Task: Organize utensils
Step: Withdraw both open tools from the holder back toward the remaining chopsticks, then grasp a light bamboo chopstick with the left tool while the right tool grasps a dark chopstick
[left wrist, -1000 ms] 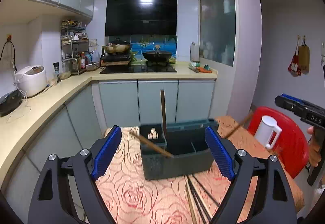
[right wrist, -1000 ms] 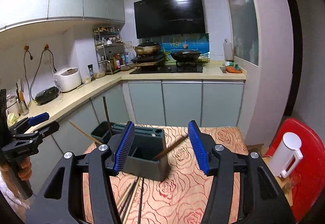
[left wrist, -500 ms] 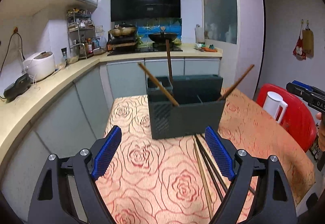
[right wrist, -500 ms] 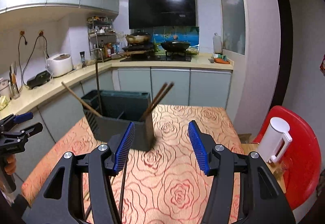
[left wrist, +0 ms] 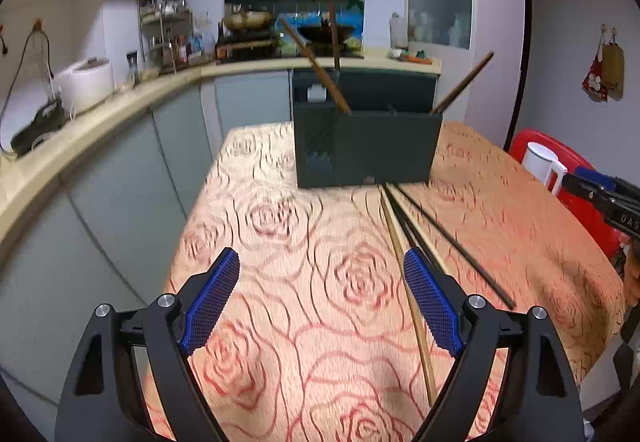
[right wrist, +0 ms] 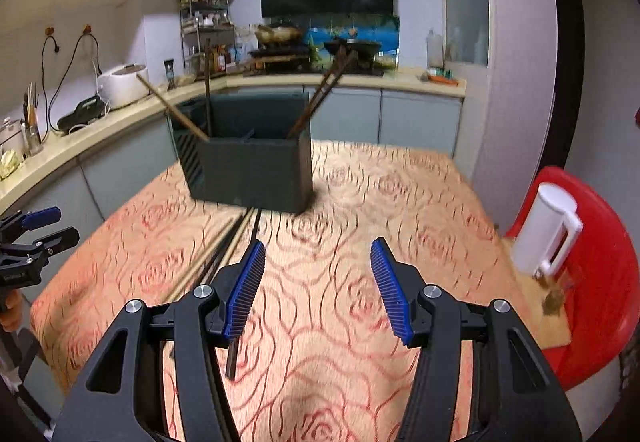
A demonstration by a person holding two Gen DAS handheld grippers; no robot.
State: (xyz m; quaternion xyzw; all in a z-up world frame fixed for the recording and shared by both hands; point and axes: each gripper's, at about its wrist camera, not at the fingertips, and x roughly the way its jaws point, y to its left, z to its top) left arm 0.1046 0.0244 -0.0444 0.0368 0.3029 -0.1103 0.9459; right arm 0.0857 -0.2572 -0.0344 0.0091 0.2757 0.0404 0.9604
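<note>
Read "DAS", cut off at the frame edge, on the body of the right gripper (left wrist: 608, 197) at 3 o'clock in the left wrist view; made out a small pale mark low on the front of the dark utensil box (left wrist: 366, 147), too small to read; found no other legible writing.

Saw the left gripper (left wrist: 320, 302) with blue pads spread wide apart, clamped on nothing, above the rose-patterned tablecloth (left wrist: 288, 226); saw the right gripper (right wrist: 318, 284) likewise spread, holding nothing.

Found the utensil box at 12 o'clock from both tools, standing on the cloth, with chopsticks in the box (left wrist: 320, 71) leaning out at angles: two in the left compartment, others at the right end. Found loose chopsticks (left wrist: 412, 254) lying flat on the cloth, one pale and several dark, running from the box front toward 5 o'clock, passing just beside the left tool's right pad (left wrist: 430, 306).

Left wrist view only: hanging cloths on the wall (left wrist: 604, 71) at 2 o'clock. Right wrist view only: the left gripper (right wrist: 28, 238) at 9 o'clock, the white jug (right wrist: 550, 230) in full on the red chair (right wrist: 600, 282) at 3 o'clock, the loose chopsticks (right wrist: 224, 246) running under its left pad (right wrist: 244, 288), and the rice cooker (right wrist: 124, 83) at 10 o'clock, sharper than in the other.
</note>
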